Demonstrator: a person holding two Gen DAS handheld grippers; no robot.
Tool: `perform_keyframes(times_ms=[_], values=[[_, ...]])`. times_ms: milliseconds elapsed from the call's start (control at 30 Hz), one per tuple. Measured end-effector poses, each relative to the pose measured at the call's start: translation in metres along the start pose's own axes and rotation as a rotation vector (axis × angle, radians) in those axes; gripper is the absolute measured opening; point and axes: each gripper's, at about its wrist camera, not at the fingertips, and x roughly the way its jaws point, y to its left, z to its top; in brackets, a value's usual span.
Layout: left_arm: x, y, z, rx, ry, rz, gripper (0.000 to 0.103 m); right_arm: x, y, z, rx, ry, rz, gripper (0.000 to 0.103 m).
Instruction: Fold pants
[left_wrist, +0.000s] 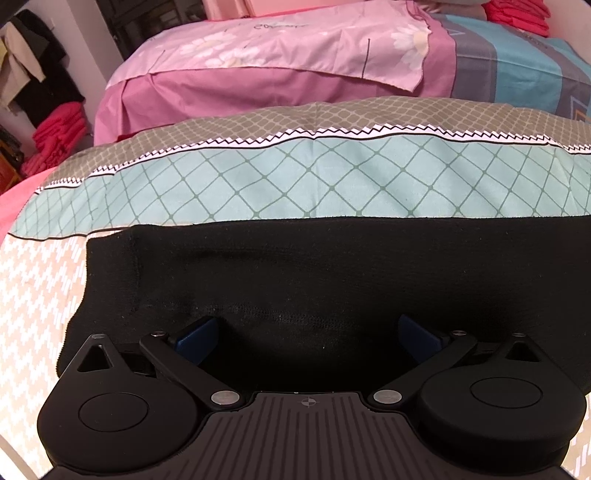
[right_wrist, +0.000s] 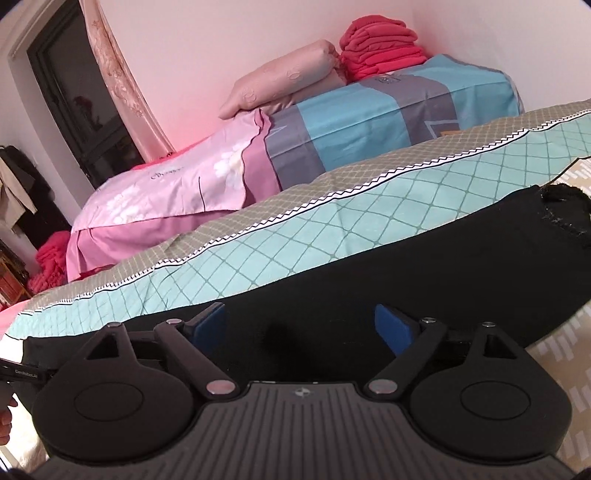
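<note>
You are holding your left gripper (left_wrist: 308, 338) wide over the black knit pants (left_wrist: 332, 266), its blue pads (left_wrist: 197, 338) gripping nothing. The pants are lying flat along the near part of the bed, across the patterned bedsheet with the teal diamond band (left_wrist: 314, 177). Your right gripper (right_wrist: 301, 330) is also standing wide over the pants (right_wrist: 424, 266), nothing clamped between its pads. A pile of red folded clothes (right_wrist: 380, 46) is sitting on the far bed.
</note>
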Motion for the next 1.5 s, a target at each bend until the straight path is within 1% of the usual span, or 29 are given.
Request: perform_keyframes(times_ms=[133, 233, 333, 400, 467, 533, 600, 633, 733, 767, 800, 833, 933, 967, 1033, 1067, 1100, 1133, 1167, 1200, 1233, 1267, 1300, 1333, 1367, 1400, 1433, 1467, 1500], values=[[0.0, -0.002, 0.0, 0.003, -0.002, 0.006, 0.103, -0.005, 0.001, -0.002, -0.02, -0.006, -0.004, 0.09], [0.0, -0.001, 0.001, 0.005, 0.002, 0.002, 0.103, -0.014, -0.006, -0.002, -0.008, -0.032, -0.06, 0.09], [0.001, 0.003, 0.002, -0.005, 0.014, -0.011, 0.103, -0.028, -0.021, 0.001, 0.038, -0.058, -0.121, 0.089], [0.0, 0.006, 0.002, -0.024, 0.017, -0.031, 0.103, -0.048, -0.027, 0.002, 0.104, -0.116, -0.188, 0.092], [-0.001, 0.011, 0.0, -0.054, 0.01, -0.067, 0.103, -0.069, -0.034, -0.003, 0.211, -0.155, -0.26, 0.092], [-0.003, 0.014, -0.002, -0.069, -0.001, -0.089, 0.103, -0.082, -0.046, -0.012, 0.367, -0.114, -0.27, 0.092], [-0.003, 0.015, -0.003, -0.065, -0.008, -0.099, 0.103, -0.083, -0.061, -0.024, 0.512, -0.039, -0.227, 0.092], [-0.002, 0.015, -0.004, -0.058, -0.008, -0.1, 0.103, -0.085, -0.063, -0.026, 0.515, -0.058, -0.21, 0.093], [-0.001, 0.014, -0.004, -0.056, -0.012, -0.099, 0.103, -0.072, -0.068, -0.016, 0.48, -0.049, -0.209, 0.093], [-0.001, 0.013, -0.004, -0.058, -0.013, -0.097, 0.103, -0.064, -0.07, -0.012, 0.467, -0.04, -0.197, 0.099], [-0.001, 0.013, -0.005, -0.058, -0.014, -0.094, 0.103, -0.058, -0.069, -0.008, 0.445, -0.068, -0.174, 0.102], [0.0, 0.012, -0.005, -0.059, -0.014, -0.092, 0.103, -0.052, -0.069, -0.005, 0.429, -0.08, -0.162, 0.102], [0.001, 0.012, -0.004, -0.059, -0.016, -0.089, 0.103, -0.032, -0.066, 0.004, 0.338, -0.106, -0.201, 0.102], [0.001, 0.012, -0.003, -0.06, -0.017, -0.091, 0.103, -0.028, -0.065, 0.005, 0.334, -0.115, -0.217, 0.102], [0.002, 0.013, -0.003, -0.065, -0.018, -0.094, 0.103, -0.026, -0.055, 0.002, 0.335, -0.128, -0.241, 0.096], [0.002, 0.014, -0.003, -0.068, -0.019, -0.096, 0.103, -0.026, -0.049, -0.002, 0.331, -0.123, -0.215, 0.091], [0.001, 0.014, -0.003, -0.07, -0.019, -0.097, 0.103, -0.026, -0.041, -0.008, 0.312, -0.109, -0.175, 0.09], [0.0, 0.014, -0.003, -0.069, -0.02, -0.099, 0.103, -0.025, -0.033, -0.014, 0.257, -0.106, -0.171, 0.09], [-0.002, 0.015, -0.002, -0.069, -0.023, -0.104, 0.103, -0.023, -0.023, -0.018, 0.171, -0.102, -0.196, 0.088], [-0.004, 0.017, -0.002, -0.073, -0.026, -0.113, 0.103, -0.02, -0.019, -0.021, 0.109, -0.096, -0.227, 0.083], [-0.008, 0.019, -0.001, -0.08, -0.031, -0.124, 0.103, -0.018, -0.018, -0.021, 0.09, -0.101, -0.25, 0.08], [-0.012, 0.022, 0.0, -0.091, -0.04, -0.137, 0.103, -0.018, -0.02, -0.019, 0.111, -0.111, -0.262, 0.068], [-0.017, 0.025, 0.001, -0.102, -0.054, -0.147, 0.103, -0.019, -0.021, -0.015, 0.148, -0.119, -0.28, 0.043], [-0.021, 0.027, 0.002, -0.11, -0.067, -0.15, 0.103, -0.019, -0.024, -0.011, 0.175, -0.123, -0.3, 0.028], [-0.026, 0.029, 0.003, -0.115, -0.078, -0.148, 0.103, -0.018, -0.027, -0.007, 0.195, -0.113, -0.286, 0.026], [-0.03, 0.031, 0.005, -0.117, -0.09, -0.146, 0.103, -0.019, -0.025, -0.003, 0.207, -0.107, -0.298, 0.024], [-0.034, 0.033, 0.006, -0.12, -0.101, -0.145, 0.103, -0.02, -0.018, 0.0, 0.186, -0.106, -0.322, 0.024], [-0.037, 0.034, 0.007, -0.122, -0.11, -0.145, 0.103, -0.023, -0.004, 0.001, 0.119, -0.124, -0.355, 0.024], [-0.04, 0.036, 0.007, -0.125, -0.117, -0.148, 0.103, -0.024, 0.013, 0.002, 0.021, -0.151, -0.381, 0.023]])
